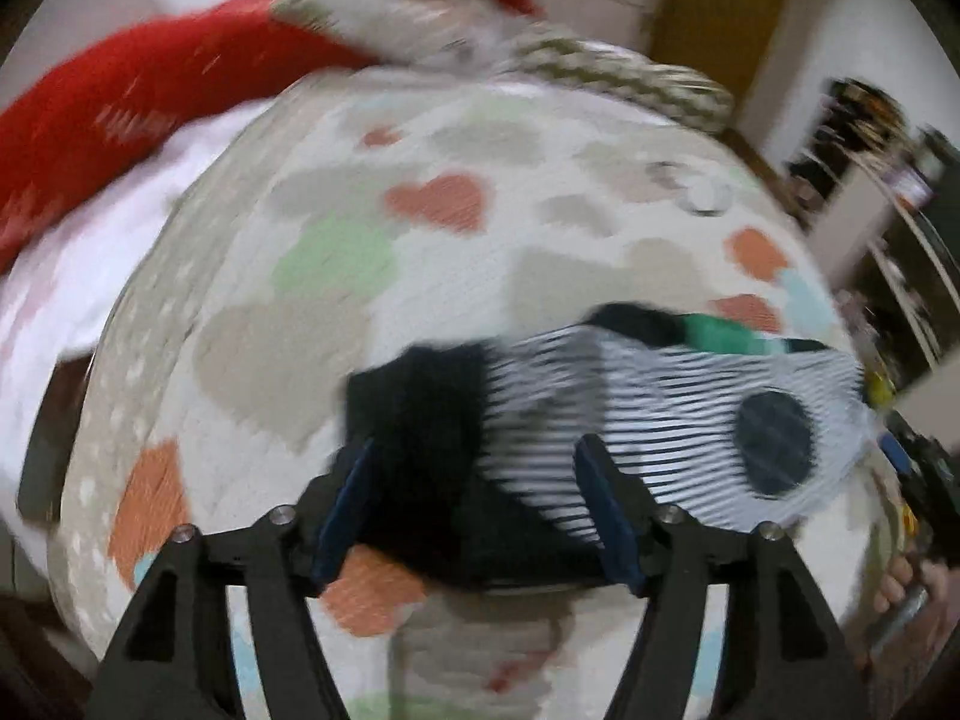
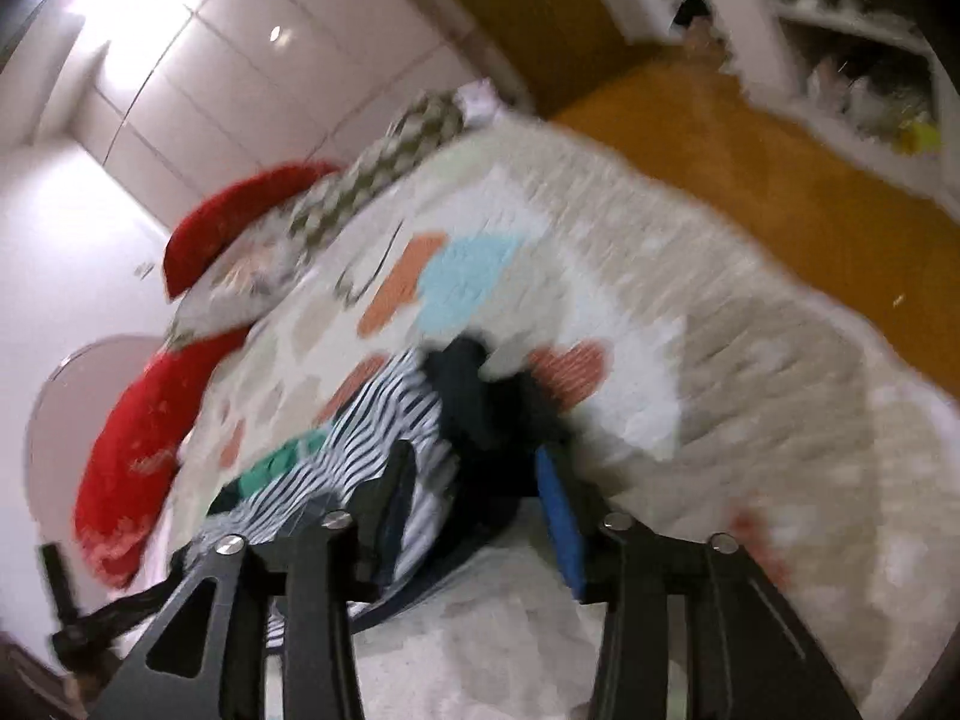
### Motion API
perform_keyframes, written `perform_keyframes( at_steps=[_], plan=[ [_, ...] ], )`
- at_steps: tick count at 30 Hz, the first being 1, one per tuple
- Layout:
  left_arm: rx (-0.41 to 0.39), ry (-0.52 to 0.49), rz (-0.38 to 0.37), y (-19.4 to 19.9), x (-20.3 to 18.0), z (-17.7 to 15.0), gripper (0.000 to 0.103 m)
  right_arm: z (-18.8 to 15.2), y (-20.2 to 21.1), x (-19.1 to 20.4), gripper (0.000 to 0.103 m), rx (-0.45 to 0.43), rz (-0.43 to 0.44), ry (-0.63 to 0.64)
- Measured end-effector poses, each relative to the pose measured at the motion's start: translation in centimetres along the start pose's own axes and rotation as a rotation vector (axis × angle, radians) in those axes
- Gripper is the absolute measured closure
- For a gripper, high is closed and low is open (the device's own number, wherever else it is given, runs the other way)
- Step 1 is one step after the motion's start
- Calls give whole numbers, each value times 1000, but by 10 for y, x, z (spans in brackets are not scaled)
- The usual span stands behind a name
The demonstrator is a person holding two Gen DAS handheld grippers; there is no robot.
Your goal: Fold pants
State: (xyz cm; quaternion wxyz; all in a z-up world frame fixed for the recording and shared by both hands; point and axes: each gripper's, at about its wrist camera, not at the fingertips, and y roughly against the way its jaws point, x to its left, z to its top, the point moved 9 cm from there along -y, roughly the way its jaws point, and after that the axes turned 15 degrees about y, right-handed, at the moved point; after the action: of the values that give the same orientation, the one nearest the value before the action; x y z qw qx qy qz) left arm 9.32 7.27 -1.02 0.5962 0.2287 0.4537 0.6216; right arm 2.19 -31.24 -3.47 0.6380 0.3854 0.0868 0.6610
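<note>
The pants are a bunched heap of black-and-white striped cloth with a dark part, a green band and a round dark patch. They lie on the heart-patterned bedspread. My left gripper stands open over the dark end of the heap, and the cloth shows between its blue-padded fingers without being pinched. In the right wrist view the pants lie just ahead. My right gripper is open, with dark folds between the fingers. The picture is blurred.
Red pillows and a zigzag-patterned cushion lie at the head of the bed. The bedspread ends at an orange floor beside white shelves. A hand shows at the right edge.
</note>
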Motion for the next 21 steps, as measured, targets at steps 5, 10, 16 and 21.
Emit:
perform_keyframes(
  at_steps=[5, 10, 16, 21],
  plan=[
    [54, -206, -135, -4, -111, 0, 30, -4, 17, -12, 46, -22, -7, -10],
    [178, -395, -231, -39, -230, -17, 29, -18, 13, -14, 46, 9, 76, -89],
    [325, -481, -273, -93, -321, -41, 29, -18, 2, -6, 43, 27, 107, -67],
    [420, -475, -284, -132, -355, -51, 29, -19, -12, 1, 43, 54, 131, -39]
  ],
)
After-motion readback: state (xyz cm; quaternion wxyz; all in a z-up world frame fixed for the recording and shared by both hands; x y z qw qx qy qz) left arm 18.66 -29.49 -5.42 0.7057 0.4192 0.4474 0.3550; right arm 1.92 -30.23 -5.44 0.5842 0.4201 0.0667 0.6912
